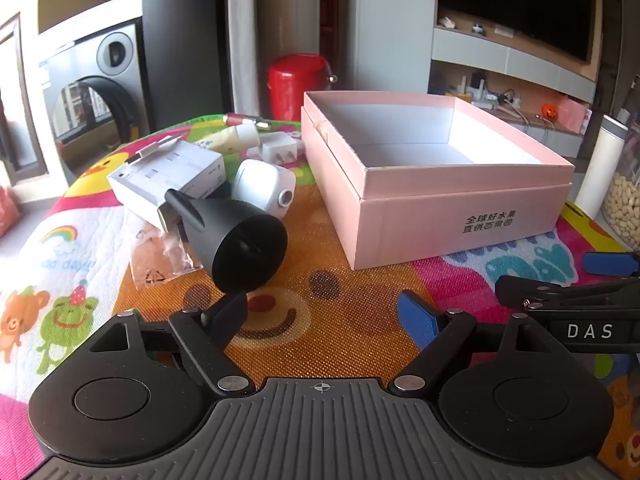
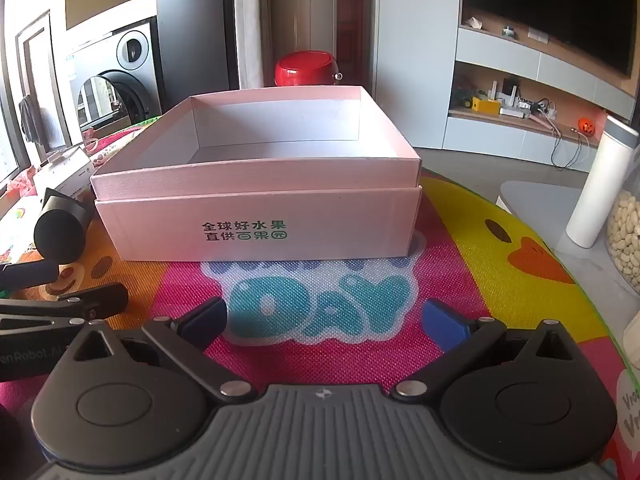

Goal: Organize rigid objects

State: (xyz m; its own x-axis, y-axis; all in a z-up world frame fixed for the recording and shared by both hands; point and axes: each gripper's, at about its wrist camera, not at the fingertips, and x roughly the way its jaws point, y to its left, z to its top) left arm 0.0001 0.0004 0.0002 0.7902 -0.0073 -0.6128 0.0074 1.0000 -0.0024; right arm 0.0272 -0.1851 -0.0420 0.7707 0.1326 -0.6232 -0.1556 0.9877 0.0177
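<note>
a desk covered by a bright cartoon mat (image 1: 320, 240) holds an open pink box (image 1: 436, 184), its white inside bare, nested in its own lid with dark printed characters on the near side. left of the box lies a cluster of small things: a black cone-shaped nozzle (image 1: 236, 236) on its side nearest the camera, a white rounded gadget (image 1: 266, 186) touching it behind, a white carton (image 1: 168, 176), a clear plastic bag (image 1: 160, 256) under the nozzle, a white plug adapter (image 1: 280, 148) and a cream tube (image 1: 236, 138) farther back. the left gripper (image 1: 324, 316) hovers low over the mat just in front of the nozzle, jaws spread fully wide and holding nothing. the right gripper (image 2: 324, 324) faces the box front from above the mat, jaws likewise wide apart and empty. a white bottle (image 2: 600, 184) stands at the right edge beside a jar of pale beans (image 2: 626, 236). a red pot (image 2: 306, 70) sits behind the box.
</note>
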